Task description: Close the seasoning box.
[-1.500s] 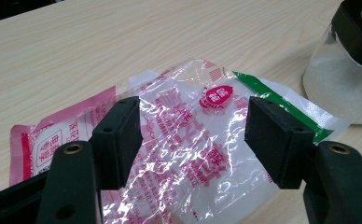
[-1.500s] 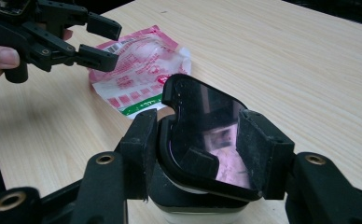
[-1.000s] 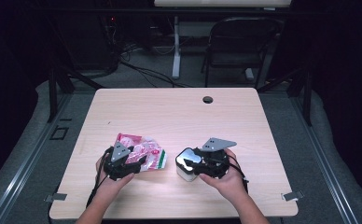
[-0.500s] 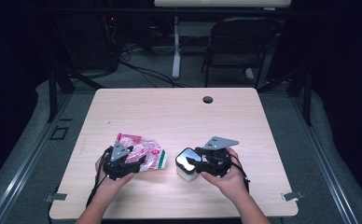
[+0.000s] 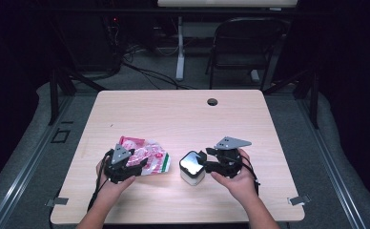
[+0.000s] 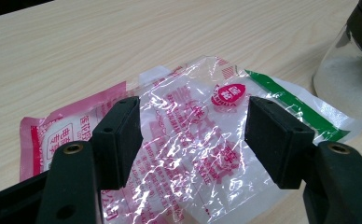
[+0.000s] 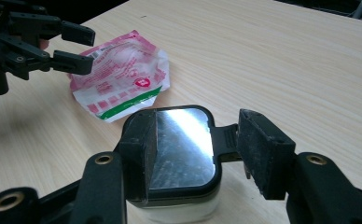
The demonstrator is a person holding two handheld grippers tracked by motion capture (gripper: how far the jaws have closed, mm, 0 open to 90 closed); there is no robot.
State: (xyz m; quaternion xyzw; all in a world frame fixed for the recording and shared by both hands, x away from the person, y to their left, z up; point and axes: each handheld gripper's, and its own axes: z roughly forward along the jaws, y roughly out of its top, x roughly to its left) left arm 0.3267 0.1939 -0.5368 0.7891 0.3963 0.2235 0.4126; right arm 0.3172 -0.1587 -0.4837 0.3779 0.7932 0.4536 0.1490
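Note:
A crinkled clear plastic bag with pink print and a green stripe lies flat on the wooden table, left of centre near the front. My left gripper hovers open just over its near end; the left gripper view shows the bag between the spread jaws of the left gripper. To the right stands a white container with a shiny black-rimmed lid. My right gripper is open, one jaw over the lid, the other outside the lid's black side latch.
A round cable hole sits near the table's far edge. A folding chair and cables stand on the floor behind the table. The container's wall is close to the bag's green end. My left gripper also appears far off in the right gripper view.
My right gripper has edged very slightly right beside the container. The left gripper, bag and container have stayed where they were.

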